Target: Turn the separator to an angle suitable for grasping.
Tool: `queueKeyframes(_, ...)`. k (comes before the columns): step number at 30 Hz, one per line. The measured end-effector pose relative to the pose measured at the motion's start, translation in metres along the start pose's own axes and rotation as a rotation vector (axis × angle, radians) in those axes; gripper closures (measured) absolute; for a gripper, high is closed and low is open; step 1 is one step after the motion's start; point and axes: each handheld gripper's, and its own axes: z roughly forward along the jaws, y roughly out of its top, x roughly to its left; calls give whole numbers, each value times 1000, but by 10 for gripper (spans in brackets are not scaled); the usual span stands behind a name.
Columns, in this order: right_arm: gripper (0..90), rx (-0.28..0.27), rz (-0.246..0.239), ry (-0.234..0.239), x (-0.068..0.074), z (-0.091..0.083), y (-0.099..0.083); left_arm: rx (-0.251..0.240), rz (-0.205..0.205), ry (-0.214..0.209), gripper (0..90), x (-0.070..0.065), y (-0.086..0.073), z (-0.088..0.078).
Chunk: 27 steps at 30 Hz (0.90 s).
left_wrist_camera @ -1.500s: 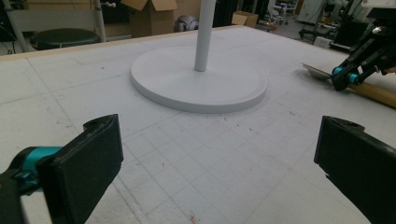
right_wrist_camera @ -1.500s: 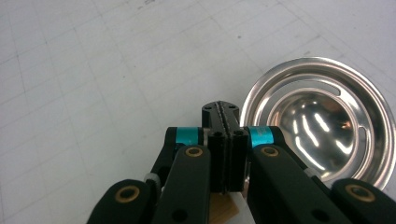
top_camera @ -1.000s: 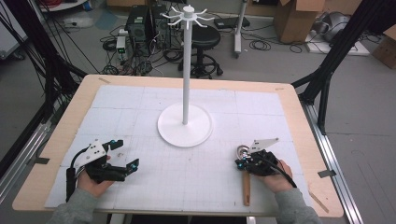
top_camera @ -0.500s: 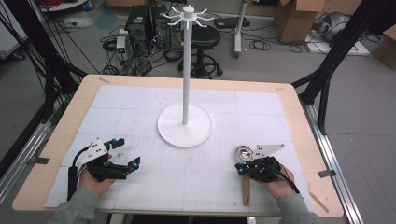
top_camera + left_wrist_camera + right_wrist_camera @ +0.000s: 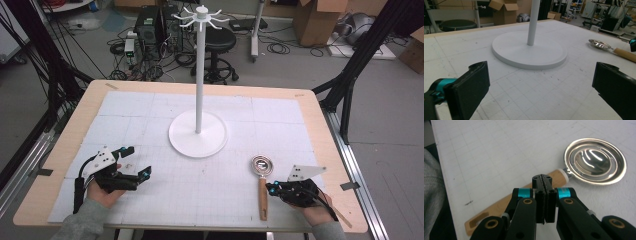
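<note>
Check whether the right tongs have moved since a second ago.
Yes. The right tongs slid toward the table's near right corner, away from the white stand base, beside the ladle.

The room is evenly and brightly lit from overhead, so the pale gridded mat on the wooden table (image 5: 320, 130) looks almost washed out, with faint, soft shadows. The tall white metal stand with a round base (image 5: 198, 134) casts hardly any shade. Sharp glare streaks the shiny steel bowl of the wooden-handled strainer (image 5: 595, 161) in the right gripper view. In the left gripper view the close black jaws look soft and blurred, and the table's far edge bends slightly. The high view is grainy.
</note>
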Motion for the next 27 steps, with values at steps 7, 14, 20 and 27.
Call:
queueKeyframes(7,900,8,11,25,5,-6,-11,-11,2,-5,18,-1,1,3)
queueKeyframes(14,900,36,7,44,8,-2,-14,-11,3,-7,18,0,1,5)
queueKeyframes(20,900,46,17,56,9,-2,-17,-12,2,-8,18,0,1,6)
queueKeyframes(27,900,55,35,77,11,-5,-23,-9,-1,-8,18,1,1,6)
